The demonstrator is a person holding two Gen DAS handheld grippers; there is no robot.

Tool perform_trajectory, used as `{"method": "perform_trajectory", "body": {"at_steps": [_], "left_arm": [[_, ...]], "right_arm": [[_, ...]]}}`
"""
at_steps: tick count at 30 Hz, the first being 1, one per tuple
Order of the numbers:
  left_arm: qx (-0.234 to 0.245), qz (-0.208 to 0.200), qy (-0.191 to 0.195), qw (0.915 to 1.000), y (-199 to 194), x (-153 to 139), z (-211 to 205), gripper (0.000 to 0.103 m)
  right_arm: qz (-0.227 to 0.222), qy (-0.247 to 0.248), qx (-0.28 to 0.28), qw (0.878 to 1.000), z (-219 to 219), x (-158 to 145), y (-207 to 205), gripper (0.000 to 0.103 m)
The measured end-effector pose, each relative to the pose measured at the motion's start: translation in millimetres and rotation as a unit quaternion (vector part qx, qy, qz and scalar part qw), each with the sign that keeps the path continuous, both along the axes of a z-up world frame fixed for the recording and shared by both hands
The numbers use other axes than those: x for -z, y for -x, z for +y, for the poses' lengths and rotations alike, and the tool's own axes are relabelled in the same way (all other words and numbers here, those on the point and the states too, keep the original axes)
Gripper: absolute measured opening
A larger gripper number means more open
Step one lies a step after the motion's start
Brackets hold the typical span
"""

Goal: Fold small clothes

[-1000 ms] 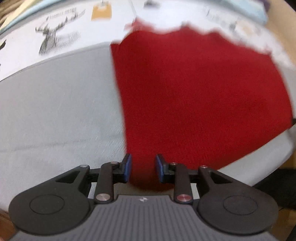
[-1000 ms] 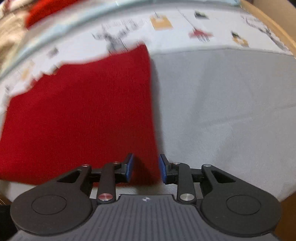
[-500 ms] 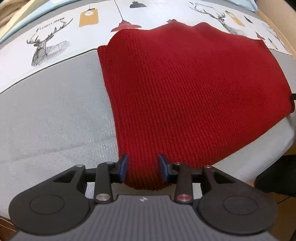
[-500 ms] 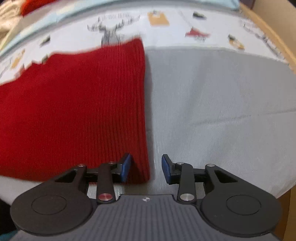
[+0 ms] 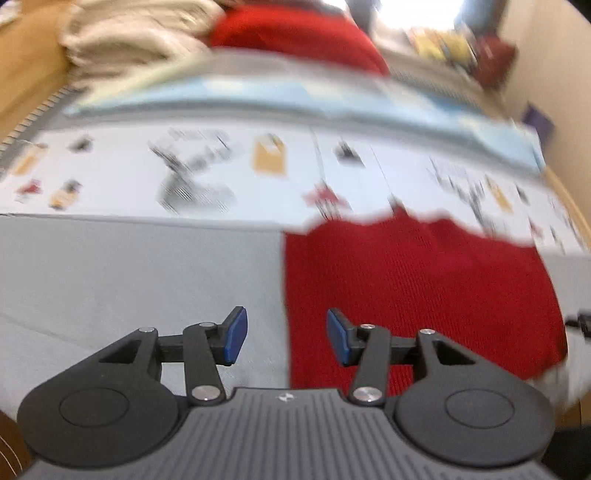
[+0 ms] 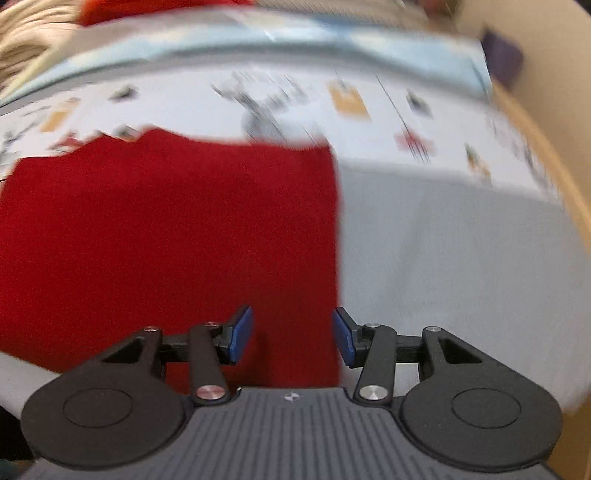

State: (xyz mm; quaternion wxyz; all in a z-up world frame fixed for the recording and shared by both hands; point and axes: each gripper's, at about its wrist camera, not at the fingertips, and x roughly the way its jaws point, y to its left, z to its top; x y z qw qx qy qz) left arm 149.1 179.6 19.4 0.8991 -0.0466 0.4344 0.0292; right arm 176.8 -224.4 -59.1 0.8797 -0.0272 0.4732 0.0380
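Note:
A folded red knit garment [image 5: 417, 291] lies flat on the grey part of the bed cover [image 5: 129, 280]. My left gripper [image 5: 284, 336] hangs above the garment's near left edge, its jaws opening, with nothing pressed between the blue pads [image 5: 234, 334]. In the right wrist view the same red garment [image 6: 166, 236] fills the left half. My right gripper [image 6: 293, 338] hovers over its near right edge, jaws also opening, the cloth lying below and free of the pads. Both views are blurred by motion.
Beyond the grey cover [image 6: 461, 258] runs a white band printed with deer and lamps [image 5: 203, 173], then a pale blue strip. At the far end lie a beige pile of fabric [image 5: 136, 33] and another red piece [image 5: 295, 33]. A wooden bed frame [image 6: 546, 155] borders the right.
Both grippers let go of the red garment's near corners, spread wider and rose away from it, tilting up so the far end of the bed comes into view. The garment stays flat.

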Motion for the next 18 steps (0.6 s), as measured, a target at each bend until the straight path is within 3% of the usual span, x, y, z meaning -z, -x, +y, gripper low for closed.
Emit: {"method": "perform_trajectory", "body": {"at_steps": [5, 8, 9, 11, 14, 18], "left_arm": [[-0.046, -0.096, -0.021, 0.9941, 31.7, -60.8, 21.4, 0.058], [-0.061, -0.143, -0.031, 0.9874, 55.2, -70.3, 25.1, 0.064], [-0.065, -0.152, -0.036, 0.9855, 61.9, -66.2, 24.8, 0.065], [-0.073, -0.118, -0.052, 0.989, 61.2, -56.9, 24.3, 0.064], [-0.088, -0.124, -0.049, 0.9872, 59.9, -56.2, 35.8, 0.065], [-0.117, -0.095, -0.029, 0.9881, 55.6, -46.2, 58.3, 0.065]], "right_arm": [[-0.058, -0.072, -0.03, 0.995, 46.4, -33.7, 18.2, 0.05], [-0.066, -0.096, -0.063, 0.991, 87.3, -36.4, 31.6, 0.048], [-0.067, -0.102, -0.08, 0.989, 102.8, -36.7, 36.6, 0.04], [-0.073, -0.101, -0.118, 0.985, 131.3, -33.4, 39.5, 0.037], [-0.072, -0.093, -0.179, 0.977, 178.6, -25.1, 45.0, 0.037], [-0.06, -0.086, -0.24, 0.965, 232.6, -13.0, 52.5, 0.037]]}}
